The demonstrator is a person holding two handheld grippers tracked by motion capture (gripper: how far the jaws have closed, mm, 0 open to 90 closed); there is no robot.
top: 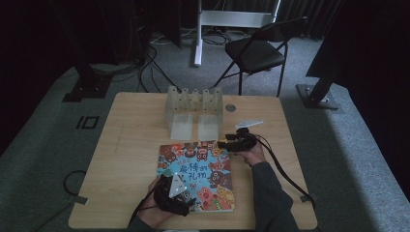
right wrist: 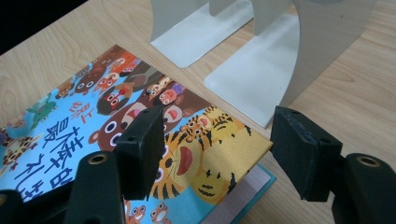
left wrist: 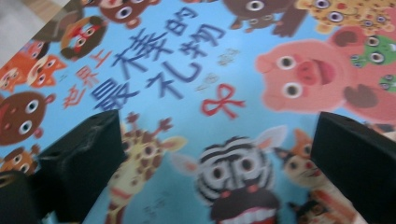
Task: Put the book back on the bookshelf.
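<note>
Book and rack on the surface

The book (top: 196, 176) lies at 6 o'clock on the surface (top: 125, 145); the bookend rack (top: 193, 110) stands just beyond it at 12 o'clock.

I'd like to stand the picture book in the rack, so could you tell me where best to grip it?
Grip the picture book at its far right corner, coming from the right edge. The cover there is already lifted off the page beneath, and the right hand-held gripper has its jaws open around it.

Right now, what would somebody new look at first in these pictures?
Probably the bright picture book, covered in cartoon animals, lying flat near the front of the wooden table. Both grippers sit at it, the left gripper over its near corner, the right gripper at its far corner, jaws open. Behind stand pale bookends.
</note>
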